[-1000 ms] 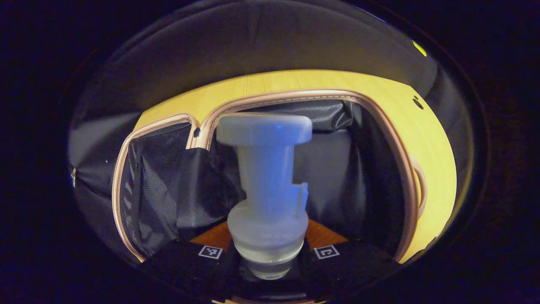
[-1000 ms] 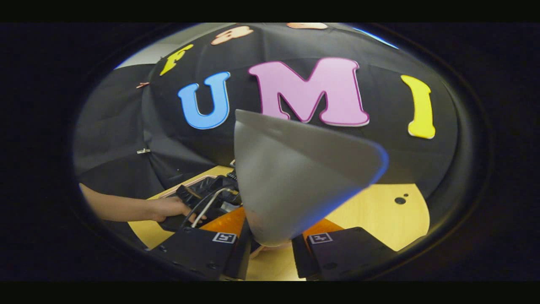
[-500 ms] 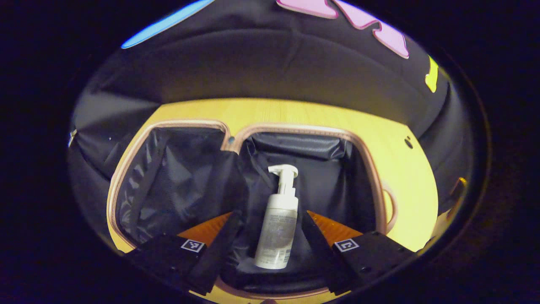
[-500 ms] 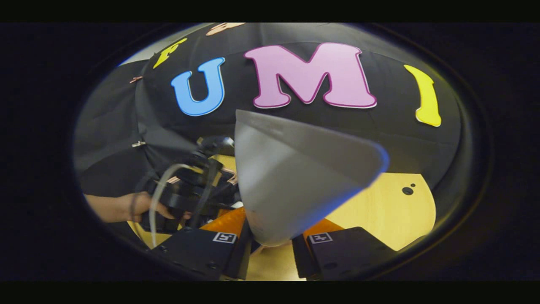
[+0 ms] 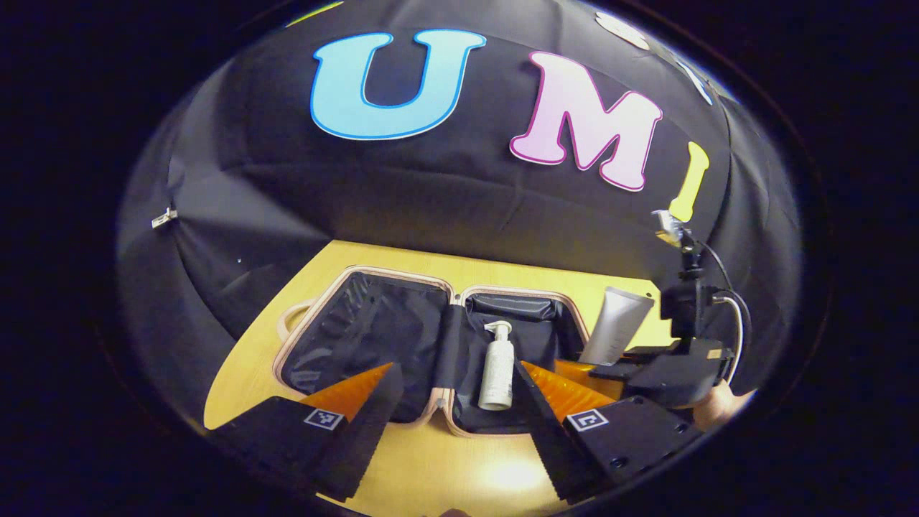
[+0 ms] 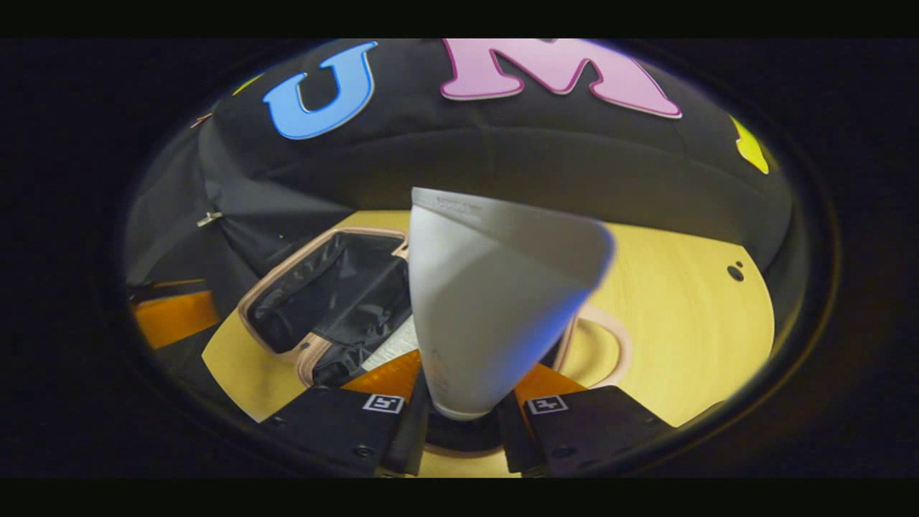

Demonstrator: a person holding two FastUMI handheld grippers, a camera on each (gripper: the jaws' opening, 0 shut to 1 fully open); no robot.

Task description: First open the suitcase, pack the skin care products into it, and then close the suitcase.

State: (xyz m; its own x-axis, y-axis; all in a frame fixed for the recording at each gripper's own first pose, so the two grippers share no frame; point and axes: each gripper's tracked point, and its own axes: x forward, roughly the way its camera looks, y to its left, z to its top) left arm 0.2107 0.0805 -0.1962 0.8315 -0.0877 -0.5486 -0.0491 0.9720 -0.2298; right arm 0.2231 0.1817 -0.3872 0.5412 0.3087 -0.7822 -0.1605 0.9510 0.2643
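1. The left gripper has its jaws spread wide with nothing between them; it hangs over the near edge of the wooden table, in front of the open suitcase.
2. The right gripper pinches a white tube near its narrow cap end, both fingers pressing on it, with the flat crimped end pointing away from the camera. In the left gripper view the same tube stands just right of the suitcase, above its right rim.
3. The pump bottle lies in the suitcase's right half, nozzle toward the far wall, with dark lining bare on either side of it. The left half holds only crumpled black lining.
4. The suitcase lies flat and open, its pale zipper rim running round both halves. Bare tabletop shows to the right of it, with small dark holes near the far right edge.
5. Black cloth walls close in the table at the back and sides.
6. Compared with half a second ago, the left gripper has pulled back and away from the bottle, so the whole suitcase now shows, and the right gripper has carried the tube over toward the suitcase's right half.
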